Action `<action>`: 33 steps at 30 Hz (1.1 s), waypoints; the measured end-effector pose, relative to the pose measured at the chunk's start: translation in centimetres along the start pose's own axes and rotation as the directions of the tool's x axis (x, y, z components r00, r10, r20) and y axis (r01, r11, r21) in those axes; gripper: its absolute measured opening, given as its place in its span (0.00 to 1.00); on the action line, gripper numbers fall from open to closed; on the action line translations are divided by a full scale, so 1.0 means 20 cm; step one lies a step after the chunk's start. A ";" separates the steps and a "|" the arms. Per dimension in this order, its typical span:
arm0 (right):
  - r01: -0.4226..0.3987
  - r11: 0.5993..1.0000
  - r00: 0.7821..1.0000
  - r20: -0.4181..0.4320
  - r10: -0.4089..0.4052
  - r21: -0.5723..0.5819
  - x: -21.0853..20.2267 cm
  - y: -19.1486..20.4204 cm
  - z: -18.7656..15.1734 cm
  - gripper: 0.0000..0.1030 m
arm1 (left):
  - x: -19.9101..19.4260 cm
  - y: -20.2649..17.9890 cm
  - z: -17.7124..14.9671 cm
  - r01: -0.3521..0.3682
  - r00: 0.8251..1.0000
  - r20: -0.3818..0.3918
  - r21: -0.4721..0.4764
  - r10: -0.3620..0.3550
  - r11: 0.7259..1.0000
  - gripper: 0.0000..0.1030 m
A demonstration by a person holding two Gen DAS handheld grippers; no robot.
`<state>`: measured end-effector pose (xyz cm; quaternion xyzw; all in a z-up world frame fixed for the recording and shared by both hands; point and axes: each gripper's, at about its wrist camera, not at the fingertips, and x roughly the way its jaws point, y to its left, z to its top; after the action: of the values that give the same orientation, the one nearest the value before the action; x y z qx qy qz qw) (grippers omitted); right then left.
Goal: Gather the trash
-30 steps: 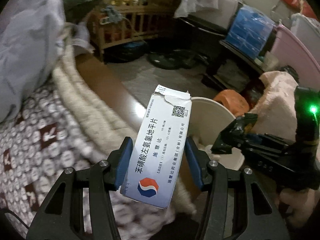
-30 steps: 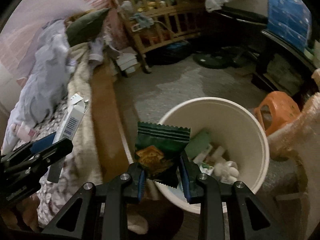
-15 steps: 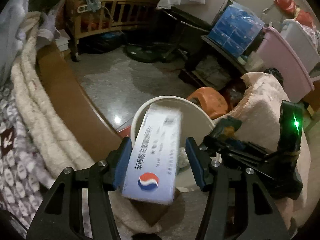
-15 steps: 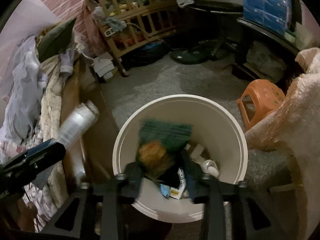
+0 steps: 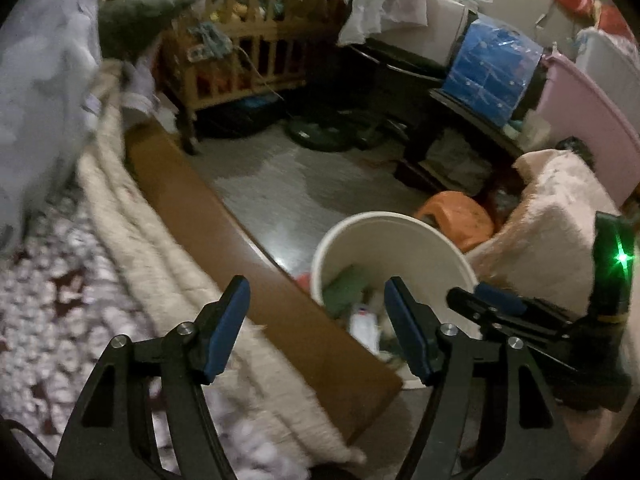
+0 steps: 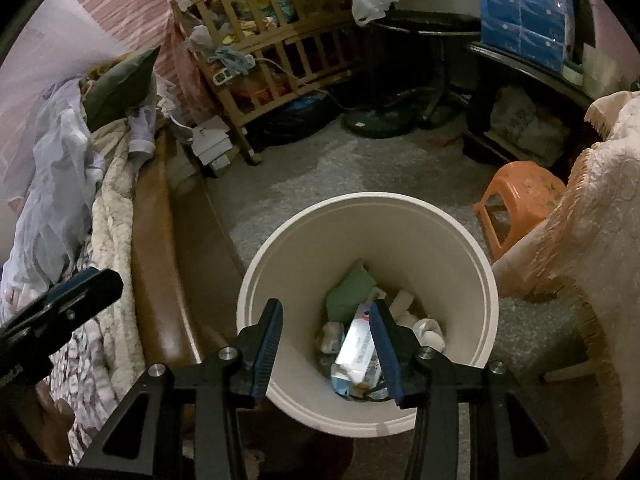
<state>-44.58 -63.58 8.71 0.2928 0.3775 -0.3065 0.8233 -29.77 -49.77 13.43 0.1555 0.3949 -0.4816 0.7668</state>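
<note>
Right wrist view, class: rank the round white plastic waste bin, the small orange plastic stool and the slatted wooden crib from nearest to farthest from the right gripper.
1. The round white plastic waste bin, directly below the right gripper, whose open jaws hold nothing.
2. The small orange plastic stool, on the floor to the right, beyond the bin.
3. The slatted wooden crib, across the floor at the top.

We see a wooden crib (image 6: 276, 68) at the far wall. Right of the crib stands a blue box (image 6: 520, 12); nearer than it, an orange stool (image 6: 520, 200); left of it, a green pillow (image 6: 120, 84).
</note>
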 end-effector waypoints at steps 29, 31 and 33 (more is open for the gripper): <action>0.098 0.991 0.933 0.356 -0.060 -0.091 -0.68 0.34 -0.14 0.42 | -0.69 0.01 -0.17 -0.127 0.939 0.326 0.022 0.113 0.992 0.67; 0.104 0.990 0.926 0.373 -0.062 -0.094 -0.71 0.35 -0.15 0.42 | -0.71 0.00 -0.17 -0.116 0.935 0.340 0.024 0.101 0.993 0.67; 0.104 0.990 0.921 0.385 -0.060 -0.094 -0.73 0.36 -0.16 0.42 | -0.73 -0.01 -0.18 -0.112 0.934 0.345 0.025 0.097 0.993 0.67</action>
<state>-48.52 -52.59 20.53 0.1648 0.2388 -0.3699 0.8826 -34.78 -38.65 22.24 0.1066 0.2357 -0.4685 0.8447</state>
